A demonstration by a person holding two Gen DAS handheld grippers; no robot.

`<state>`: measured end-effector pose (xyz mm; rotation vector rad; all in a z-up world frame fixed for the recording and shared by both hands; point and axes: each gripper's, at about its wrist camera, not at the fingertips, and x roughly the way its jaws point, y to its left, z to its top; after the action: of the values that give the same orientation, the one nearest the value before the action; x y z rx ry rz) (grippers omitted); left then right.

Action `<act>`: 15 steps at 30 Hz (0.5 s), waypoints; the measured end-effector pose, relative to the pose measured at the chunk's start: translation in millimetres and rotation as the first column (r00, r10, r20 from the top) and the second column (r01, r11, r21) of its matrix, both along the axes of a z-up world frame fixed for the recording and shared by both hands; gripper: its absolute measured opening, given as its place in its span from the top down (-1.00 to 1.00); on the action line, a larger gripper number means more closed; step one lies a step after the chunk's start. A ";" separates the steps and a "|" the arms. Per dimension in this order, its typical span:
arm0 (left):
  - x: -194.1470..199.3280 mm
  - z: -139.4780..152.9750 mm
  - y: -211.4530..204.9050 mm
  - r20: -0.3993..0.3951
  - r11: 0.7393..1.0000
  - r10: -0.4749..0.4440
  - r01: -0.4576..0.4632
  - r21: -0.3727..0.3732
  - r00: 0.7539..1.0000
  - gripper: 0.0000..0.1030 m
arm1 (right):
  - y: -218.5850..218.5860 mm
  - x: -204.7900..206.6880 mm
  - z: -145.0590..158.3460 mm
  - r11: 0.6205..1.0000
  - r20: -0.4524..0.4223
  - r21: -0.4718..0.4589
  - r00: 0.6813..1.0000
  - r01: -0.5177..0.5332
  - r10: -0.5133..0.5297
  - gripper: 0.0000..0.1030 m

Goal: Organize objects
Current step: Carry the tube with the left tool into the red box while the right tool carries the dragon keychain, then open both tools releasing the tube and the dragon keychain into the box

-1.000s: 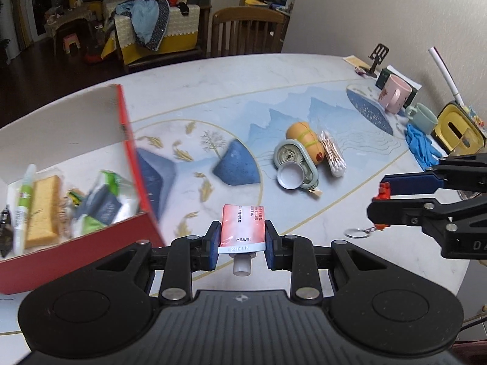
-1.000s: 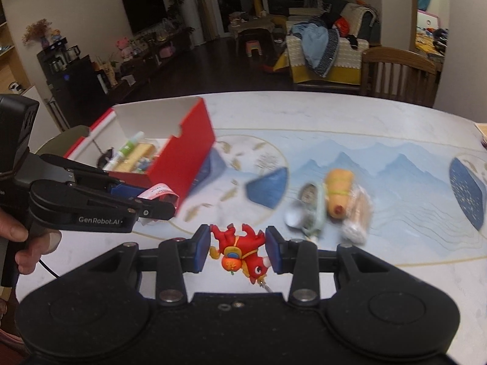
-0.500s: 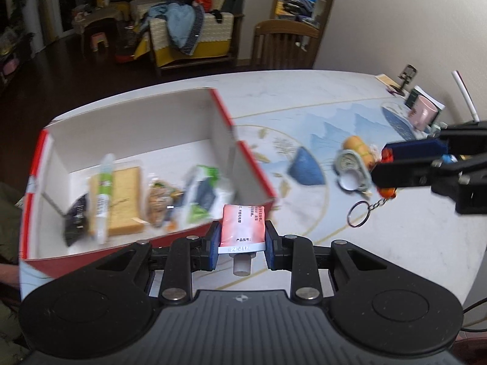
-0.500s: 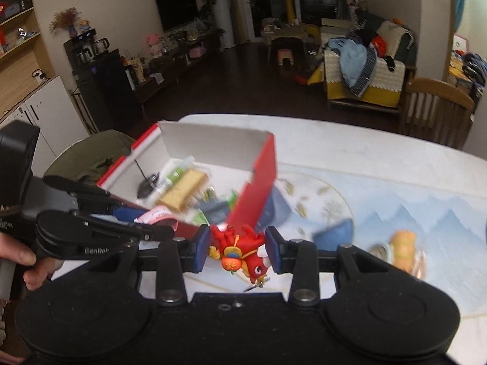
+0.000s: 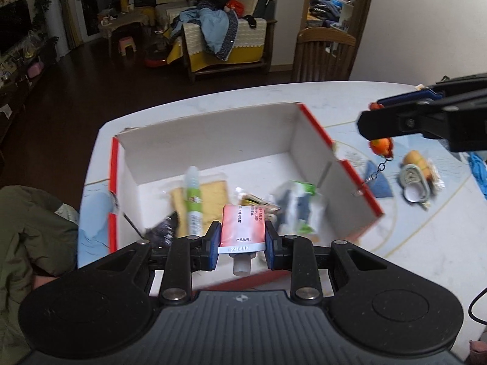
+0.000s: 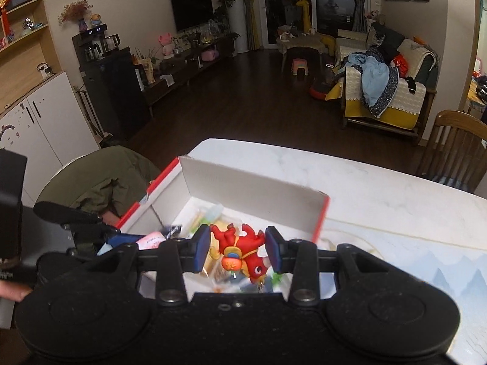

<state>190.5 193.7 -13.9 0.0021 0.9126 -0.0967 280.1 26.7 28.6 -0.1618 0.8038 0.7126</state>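
Note:
My left gripper [image 5: 242,245] is shut on a small red-and-white tube [image 5: 242,228], cap towards the camera, held over the near part of the open red box [image 5: 359,176]. My right gripper [image 6: 238,251] is shut on a red toy keychain figure [image 6: 240,251] and hovers above the same red box [image 6: 322,219]; in the left wrist view it comes in from the right with the toy [image 5: 382,146] and its chain dangling over the box's right wall. Inside the box lie a white-and-green tube [image 5: 193,194], a yellow sponge-like block [image 5: 216,194] and several packets.
On the table to the right of the box lie an orange toy with a round tin [image 5: 415,170] and a blue cloth [image 5: 479,173]. An olive jacket [image 5: 27,231] hangs at the table's left edge. A wooden chair [image 5: 325,54] stands behind the table.
Both grippers have swept left across the table, from beside the box to above it, each still holding its object. The box now fills the middle of both views.

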 end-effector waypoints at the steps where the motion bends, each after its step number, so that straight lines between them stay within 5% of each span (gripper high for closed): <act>1: 4.0 -1.9 2.6 -0.001 1.000 -0.004 0.004 0.004 1.000 0.47 | 6.9 5.0 -3.9 1.000 -0.005 -0.004 1.000 0.003 -0.003 0.25; 15: 61.8 -49.3 2.5 -0.059 0.999 -0.027 0.030 0.039 0.998 0.47 | 66.2 75.9 -76.3 0.987 -0.072 -0.138 0.994 0.078 -0.088 0.25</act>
<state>252.3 196.2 -63.2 0.0498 0.9726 -0.1054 356.0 92.9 -47.6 -0.2225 0.9288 0.5888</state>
